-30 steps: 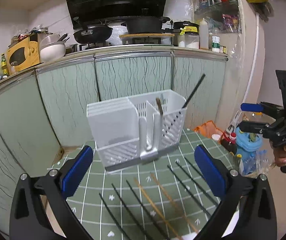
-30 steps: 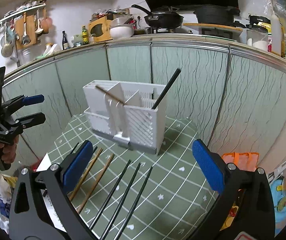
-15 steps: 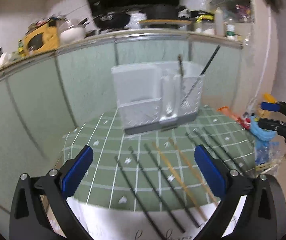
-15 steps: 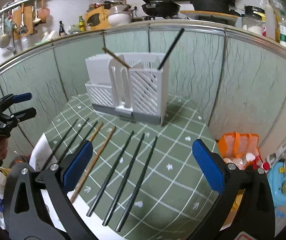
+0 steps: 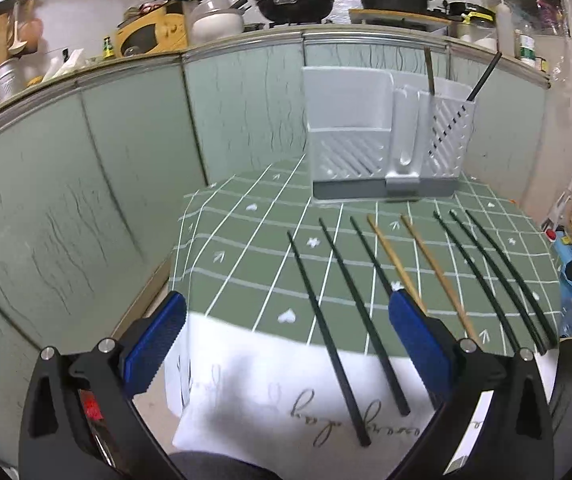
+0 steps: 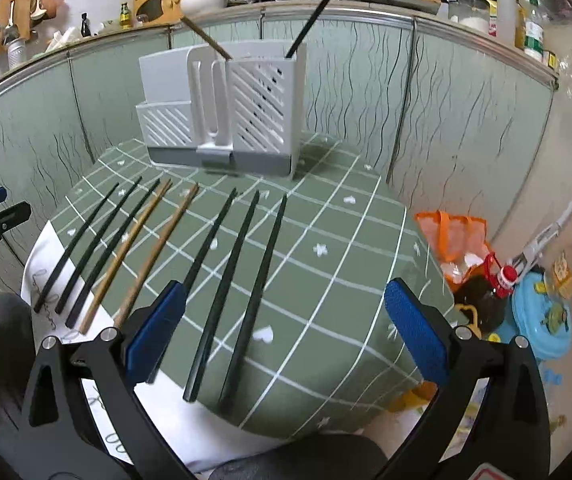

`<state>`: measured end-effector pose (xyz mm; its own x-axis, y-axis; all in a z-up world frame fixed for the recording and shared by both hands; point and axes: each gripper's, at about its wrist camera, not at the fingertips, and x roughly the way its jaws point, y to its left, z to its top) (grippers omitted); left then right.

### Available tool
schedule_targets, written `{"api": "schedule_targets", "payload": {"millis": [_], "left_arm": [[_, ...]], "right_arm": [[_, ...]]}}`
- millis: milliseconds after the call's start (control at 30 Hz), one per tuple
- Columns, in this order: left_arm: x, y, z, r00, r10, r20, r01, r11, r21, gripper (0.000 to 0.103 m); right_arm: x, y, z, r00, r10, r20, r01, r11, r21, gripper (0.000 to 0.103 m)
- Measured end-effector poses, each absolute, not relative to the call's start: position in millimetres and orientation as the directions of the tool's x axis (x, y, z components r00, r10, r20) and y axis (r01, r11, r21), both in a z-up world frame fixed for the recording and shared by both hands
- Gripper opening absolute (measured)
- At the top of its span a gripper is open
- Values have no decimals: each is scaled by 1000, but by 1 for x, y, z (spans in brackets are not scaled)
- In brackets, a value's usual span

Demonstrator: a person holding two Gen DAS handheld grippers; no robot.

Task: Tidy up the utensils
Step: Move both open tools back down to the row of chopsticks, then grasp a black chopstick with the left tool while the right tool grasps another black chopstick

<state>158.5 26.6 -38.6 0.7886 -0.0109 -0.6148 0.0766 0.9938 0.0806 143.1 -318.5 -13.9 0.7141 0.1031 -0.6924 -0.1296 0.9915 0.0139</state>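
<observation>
A white slotted utensil holder (image 5: 386, 140) (image 6: 225, 112) stands at the far side of a green checked mat (image 5: 245, 256) (image 6: 326, 240). One black chopstick (image 6: 312, 20) and one wooden chopstick (image 6: 205, 38) stand in it. Several black chopsticks (image 5: 326, 328) (image 6: 225, 280) and two wooden chopsticks (image 5: 434, 272) (image 6: 153, 252) lie in a row on the mat. My left gripper (image 5: 286, 348) is open and empty above the near left edge of the mat. My right gripper (image 6: 286, 340) is open and empty above the near ends of the right-hand black chopsticks.
Green cabinet fronts (image 5: 85, 168) (image 6: 466, 112) run behind the table, with pans and bottles on the counter above. A white printed cloth (image 5: 265, 392) hangs over the near edge. An orange bag (image 6: 454, 240) and blue plastic items (image 6: 542, 316) lie on the floor at the right.
Both grippers have pulled back and up from the holder. The holder now looks farther off and the whole row of chopsticks is in view. Both grippers stay open.
</observation>
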Motion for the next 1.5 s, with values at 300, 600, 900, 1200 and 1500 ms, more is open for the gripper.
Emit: {"api": "schedule_targets", "payload": {"millis": [300,600,900,1200,1500], "left_arm": [[144,29,-66,769,27,-638,22,997,68,99],[140,24,-75,763,32,-645,18,997,70,99],[142,27,-82,753,38,-657,6,998,64,99],[141,18,-98,741,28,-671,25,997,69,78],[138,9,-107,742,37,-670,30,996,89,60]], "right_arm": [[134,-313,-33,701,83,-708,-111,994,6,94],[135,-315,-43,689,73,-721,-88,996,17,94],[135,-316,-47,687,55,-725,-74,997,5,92],[135,-309,-61,665,49,-745,-84,996,-9,66],[133,-298,-72,659,64,-750,-107,994,-9,34]]}}
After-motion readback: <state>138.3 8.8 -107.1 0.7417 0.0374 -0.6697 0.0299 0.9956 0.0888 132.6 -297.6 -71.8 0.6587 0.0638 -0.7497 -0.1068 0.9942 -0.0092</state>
